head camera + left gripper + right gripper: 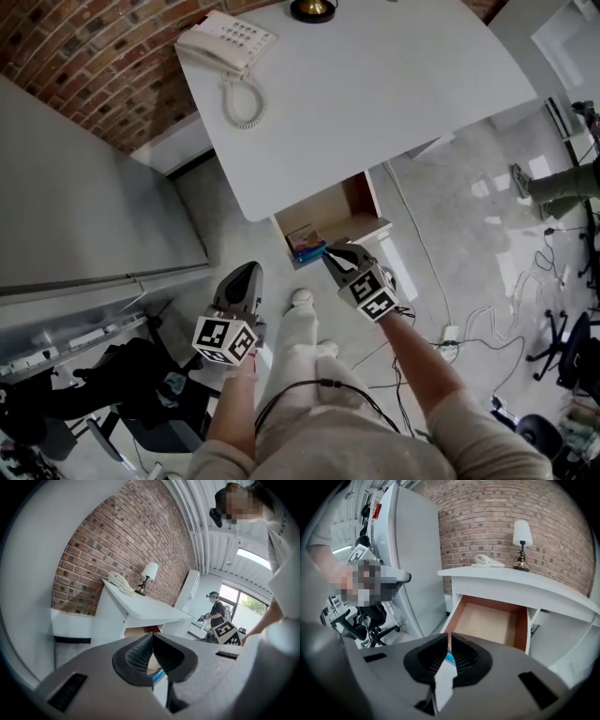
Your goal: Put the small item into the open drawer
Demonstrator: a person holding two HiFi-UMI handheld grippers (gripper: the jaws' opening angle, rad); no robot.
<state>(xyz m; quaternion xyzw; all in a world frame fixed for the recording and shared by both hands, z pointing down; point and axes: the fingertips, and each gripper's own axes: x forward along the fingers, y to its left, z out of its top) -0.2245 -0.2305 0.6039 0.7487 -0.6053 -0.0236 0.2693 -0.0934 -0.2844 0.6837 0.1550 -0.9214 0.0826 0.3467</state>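
The right gripper (pixel 328 251) is clenched on nothing, its jaws almost together, and it hangs over the white front of the open drawer (pixel 361 202). The small blue item (pixel 306 249) lies inside the drawer, just left of this gripper's tips (close to the front). The left gripper (pixel 251 270), also pressed together and empty, is further left of it, outside the drawer and under the edge of the white desk (pixel 375 94).

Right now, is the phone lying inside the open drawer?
No, the phone sits on top of the desk, not in the drawer.
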